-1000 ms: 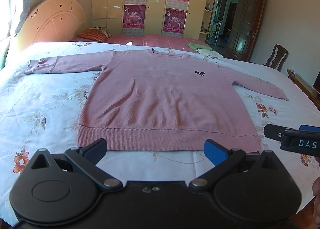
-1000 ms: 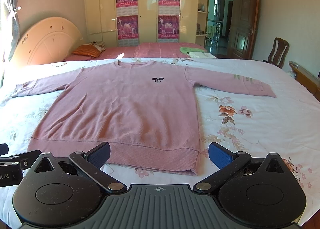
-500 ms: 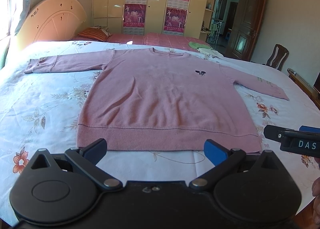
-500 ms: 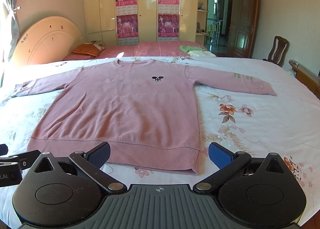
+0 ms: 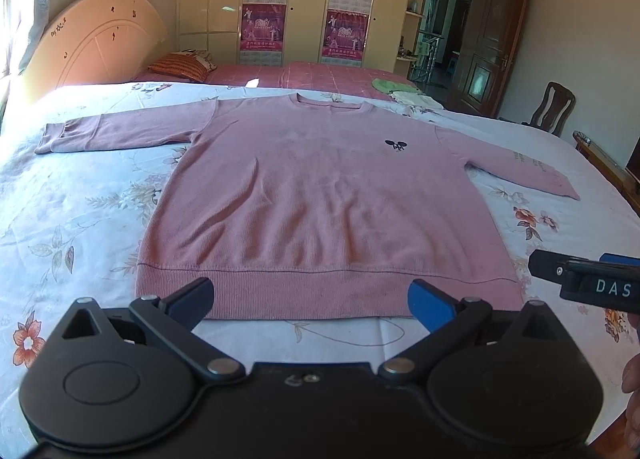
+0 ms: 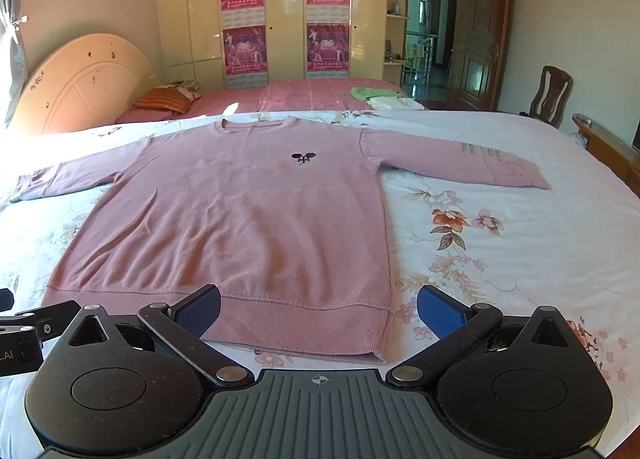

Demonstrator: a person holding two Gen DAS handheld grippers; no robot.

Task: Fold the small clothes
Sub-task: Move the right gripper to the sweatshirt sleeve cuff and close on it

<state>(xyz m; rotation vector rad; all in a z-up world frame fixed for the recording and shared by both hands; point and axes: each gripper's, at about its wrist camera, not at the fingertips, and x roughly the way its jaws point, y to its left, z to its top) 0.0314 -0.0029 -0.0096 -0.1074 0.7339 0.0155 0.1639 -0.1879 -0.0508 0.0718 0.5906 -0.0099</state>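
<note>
a pink sweater (image 5: 320, 215) lies spread flat, front up, on a bed covered with a pale floral sheet (image 5: 80, 227), both sleeves stretched out to the sides and the neckline toward the far edge. a small dark emblem (image 5: 395, 145) sits on its chest, and faint lettering runs along the sleeve (image 6: 460, 163) on the right. the left gripper (image 5: 310, 301) hangs over the near edge of the bed just in front of the ribbed hem, its jaws released and spread wide, holding nothing. the right gripper (image 6: 318, 313) hangs beside it in front of the hem's right-hand corner, its jaws likewise spread wide and empty; its black body, marked with white letters, shows at the right edge of the left wrist view. behind the sweater lies a pink checked bedspread (image 6: 320, 97) with an orange striped pillow (image 6: 164, 99) and folded green and white cloths (image 6: 384, 97) on it. a cream headboard (image 5: 92, 43) stands at the left, a wardrobe with four purple posters (image 6: 284, 19) lines the back wall, and a dark wooden door (image 6: 480, 47) stands open beside a wooden chair (image 6: 550, 93).
</note>
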